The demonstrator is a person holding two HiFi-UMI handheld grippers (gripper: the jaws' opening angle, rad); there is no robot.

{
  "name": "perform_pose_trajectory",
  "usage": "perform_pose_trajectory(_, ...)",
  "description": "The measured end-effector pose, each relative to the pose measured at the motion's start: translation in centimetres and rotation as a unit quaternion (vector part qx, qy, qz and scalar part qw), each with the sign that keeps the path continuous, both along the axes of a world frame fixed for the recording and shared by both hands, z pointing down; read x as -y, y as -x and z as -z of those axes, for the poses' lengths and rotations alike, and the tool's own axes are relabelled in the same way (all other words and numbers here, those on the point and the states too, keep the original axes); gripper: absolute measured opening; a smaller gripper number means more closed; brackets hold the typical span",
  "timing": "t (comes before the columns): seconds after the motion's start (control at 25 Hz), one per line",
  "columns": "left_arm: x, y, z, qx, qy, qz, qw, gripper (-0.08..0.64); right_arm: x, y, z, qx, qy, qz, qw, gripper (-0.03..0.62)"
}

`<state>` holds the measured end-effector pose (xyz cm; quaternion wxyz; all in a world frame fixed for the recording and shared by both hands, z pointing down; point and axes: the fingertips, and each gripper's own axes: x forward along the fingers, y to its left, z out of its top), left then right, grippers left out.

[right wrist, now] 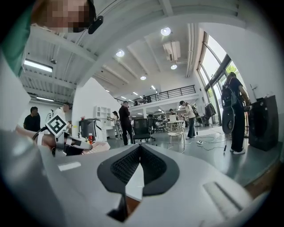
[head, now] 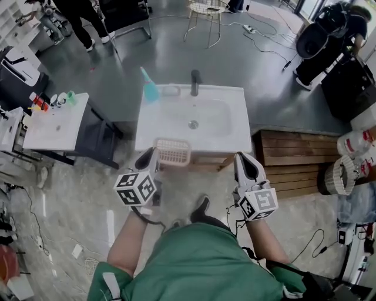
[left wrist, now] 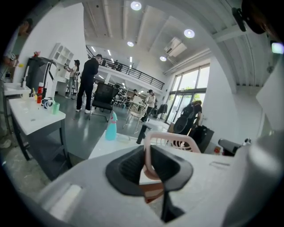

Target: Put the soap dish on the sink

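The soap dish point(head: 173, 151) is a pale pink slatted basket, held up over the front edge of the white sink point(head: 176, 126). My left gripper point(head: 150, 160) is shut on its left rim. In the left gripper view the pink rim point(left wrist: 167, 141) is pinched between the dark pads of the left gripper point(left wrist: 147, 150). My right gripper point(head: 247, 167) hangs at the sink's front right corner, shut, with nothing in it. In the right gripper view the pads of the right gripper point(right wrist: 139, 150) meet at their tips, and the dish point(right wrist: 95, 147) shows at the left.
On the sink's back edge stand a dark faucet point(head: 195, 82) and a teal spray bottle point(head: 149, 88). A white table point(head: 56, 123) with cups stands to the left, and a wooden bench point(head: 294, 156) to the right. Behind are a wire chair point(head: 207, 12), people and floor cables.
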<state>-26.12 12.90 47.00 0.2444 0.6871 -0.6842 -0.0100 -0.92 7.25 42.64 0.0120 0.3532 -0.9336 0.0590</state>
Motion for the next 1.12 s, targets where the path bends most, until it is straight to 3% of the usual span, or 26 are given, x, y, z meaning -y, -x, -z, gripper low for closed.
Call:
perform_pose_trajectory(0.36, 7.7, -4.2, -0.3, 0.008, 0.01, -0.008, 0.9999, 0.043, 7.7, -3.8, -1.0, 0.016, 0.023, -0.009, 1.0, 0.002)
perform_pose_trajectory(0.76, 14.0, -7.9, -1.3, 0.012, 0.029, -0.048, 0.9984, 0.043, 11.7, -7.9, -1.8, 0.024, 0.042, -0.049, 0.998, 0.002)
perform_pose_trajectory(1.12, 20.7, -9.2, -2.3, 0.007, 0.039, -0.097, 0.9945, 0.043, 15.9, -9.2, -1.5, 0.023, 0.041, -0.099, 0.994, 0.002)
